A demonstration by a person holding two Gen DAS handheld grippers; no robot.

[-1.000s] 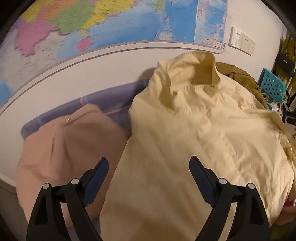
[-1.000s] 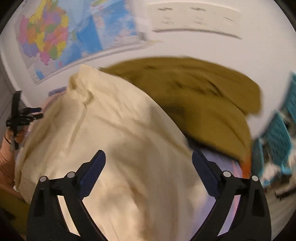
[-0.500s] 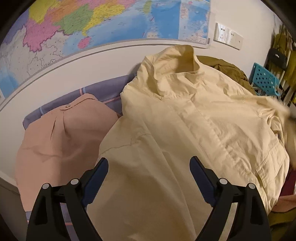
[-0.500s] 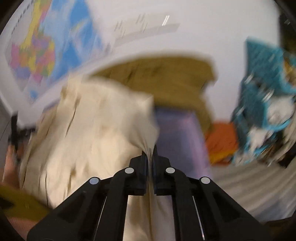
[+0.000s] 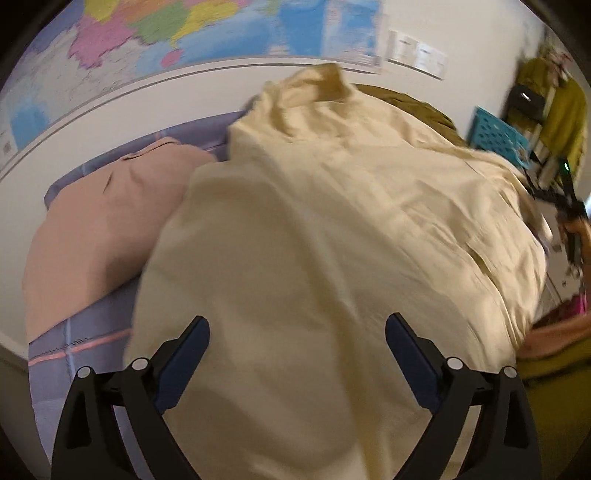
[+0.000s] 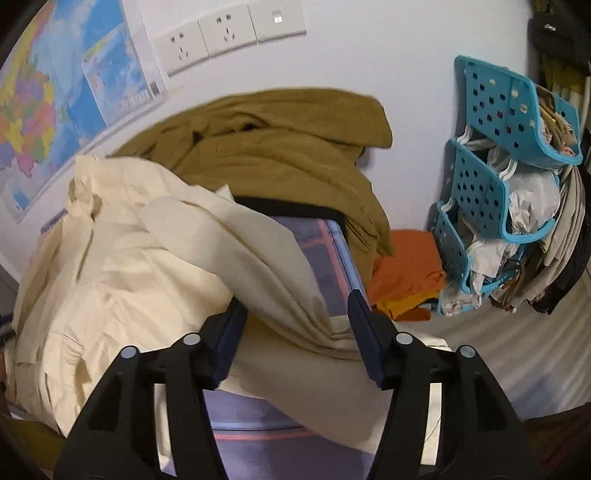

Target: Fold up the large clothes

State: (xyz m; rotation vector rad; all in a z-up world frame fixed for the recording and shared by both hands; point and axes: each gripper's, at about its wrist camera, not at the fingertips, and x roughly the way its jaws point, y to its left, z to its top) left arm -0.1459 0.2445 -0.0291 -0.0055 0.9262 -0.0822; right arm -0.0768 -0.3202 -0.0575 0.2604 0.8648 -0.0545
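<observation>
Cream shirt (image 5: pixel 332 236) spread on the purple-sheeted bed (image 6: pixel 325 258), collar at 12 by the wall. My right tongs (image 6: pixel 295 314) have just been opening; a shirt fold lies between them, unpinched. Left tongs (image 5: pixel 297 345) spread above the hem. Next, I'd say: regrip the side edge, fold inward. Room is tight: brown garment (image 6: pixel 280 147) at 12, bed edge at 3.

Everything's placed off the shirt (image 6: pixel 122 266), which lies spread on the bed sheet (image 6: pixel 325 258). Left of it sits another folded garment (image 5: pixel 99 236), behind it a jacket (image 6: pixel 280 147) heaped against the wall. Further behind hangs the map (image 5: pixel 192 33), and well right stand the stacked baskets (image 6: pixel 491 177).
</observation>
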